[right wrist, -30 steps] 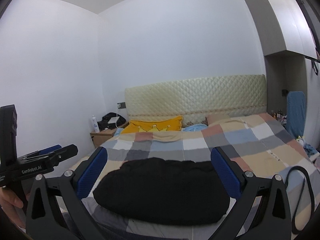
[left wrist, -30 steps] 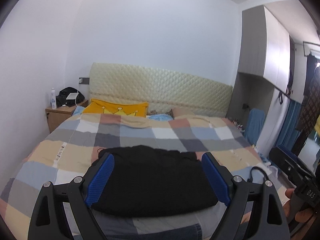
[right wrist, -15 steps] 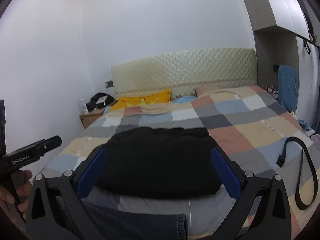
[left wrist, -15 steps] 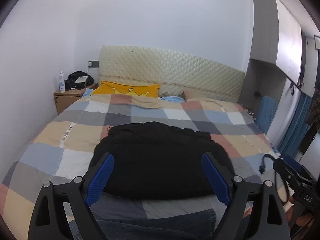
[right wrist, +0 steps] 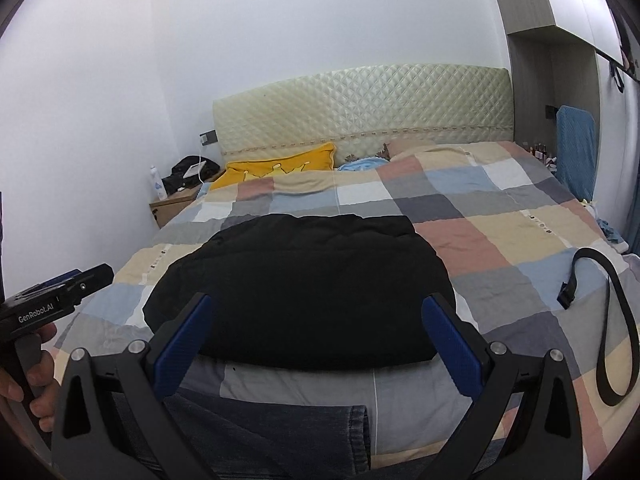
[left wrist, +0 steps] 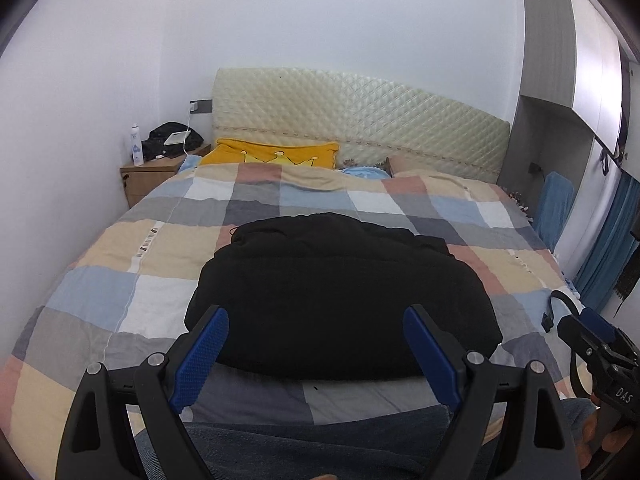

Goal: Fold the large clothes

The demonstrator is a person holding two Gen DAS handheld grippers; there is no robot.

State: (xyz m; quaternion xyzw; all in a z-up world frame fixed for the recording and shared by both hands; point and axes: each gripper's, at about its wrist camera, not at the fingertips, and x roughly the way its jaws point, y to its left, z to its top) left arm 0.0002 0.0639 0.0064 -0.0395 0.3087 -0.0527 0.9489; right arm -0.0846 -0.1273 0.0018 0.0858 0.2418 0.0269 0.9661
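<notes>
Two sets of fingers: my left gripper (left wrist: 316, 350) and my right gripper (right wrist: 318, 338) both stand spread wide with nothing between the blue pads, neither touching cloth.
Garment: black padded jacket (left wrist: 340, 292), a bulky mound lying on the checked quilt (left wrist: 100, 304) of the bed, just beyond both pairs of fingers and centred between them.
Long axis: it runs left to right across the bed; the near hem faces me, the far edge points at the quilted headboard (left wrist: 360, 120).
Nearer hand: I judge neither clearly closer; the left sits toward the jacket's left end, the right toward its right end.
Key relation: the near edge lies ahead of and below my fingertips, so the reach is forward and down.
Second garment: blue denim (right wrist: 280, 436), probably jeans, at the near bed edge under my fingers.
Other: black strap (right wrist: 616, 320) with a buckle lies to the right on the quilt, well apart from the jacket.
Hard to make out: sleeves, collar and zip are lost in the black; whether it is already folded I cannot tell. The denim is cut off by the frame.
</notes>
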